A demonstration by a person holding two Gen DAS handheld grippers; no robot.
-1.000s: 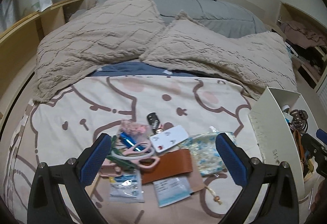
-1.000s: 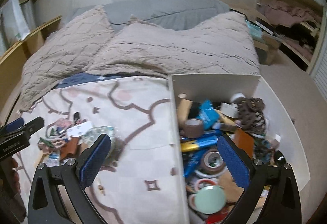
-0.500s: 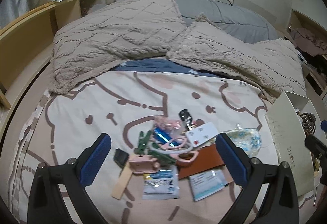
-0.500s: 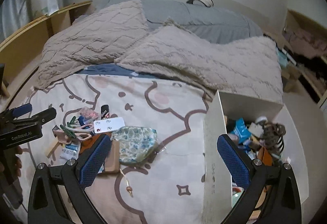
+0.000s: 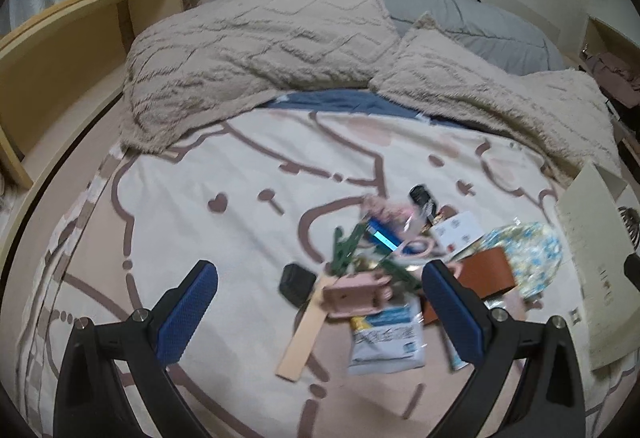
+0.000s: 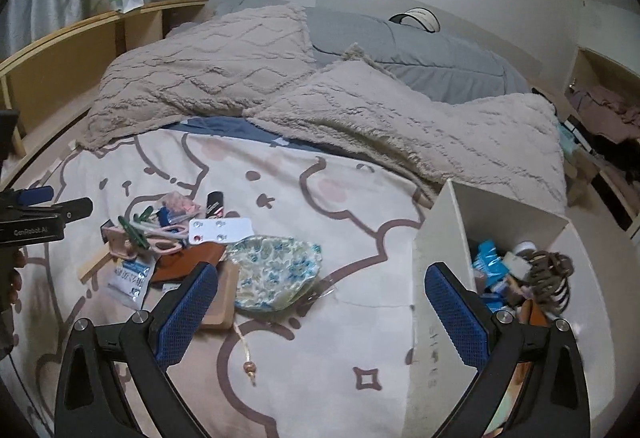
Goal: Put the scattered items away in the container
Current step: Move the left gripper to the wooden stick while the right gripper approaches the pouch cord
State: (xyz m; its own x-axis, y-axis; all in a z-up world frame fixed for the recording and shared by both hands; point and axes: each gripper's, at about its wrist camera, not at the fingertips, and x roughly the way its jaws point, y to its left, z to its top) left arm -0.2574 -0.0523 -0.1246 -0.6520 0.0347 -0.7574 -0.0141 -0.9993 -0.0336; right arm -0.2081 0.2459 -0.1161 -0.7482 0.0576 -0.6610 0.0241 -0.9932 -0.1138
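Note:
Scattered items lie in a pile on the cartoon-print sheet: green clips (image 5: 344, 250), a pink piece (image 5: 356, 294), a wooden stick (image 5: 304, 330), a printed packet (image 5: 386, 342), a brown wallet (image 5: 484, 274), a white card (image 5: 456, 232) and a floral pouch (image 5: 528, 254). My left gripper (image 5: 320, 278) hangs open just short of the pile, holding nothing. The white container (image 6: 516, 206), with several things in it, stands on the bed at the right. My right gripper (image 6: 320, 278) is open and empty between the floral pouch (image 6: 276, 270) and the container.
Beige textured pillows (image 6: 248, 78) and a grey duvet (image 6: 420, 54) fill the far half of the bed. A wooden shelf (image 5: 80, 50) runs along the left. A beaded cord (image 6: 250, 366) lies near my right gripper. My left gripper (image 6: 60, 202) shows at the left edge, a hand under it.
Both grippers swung left. The pile now sits to the right in the left wrist view. The right gripper turned from over the container toward the bed, and both stayed open.

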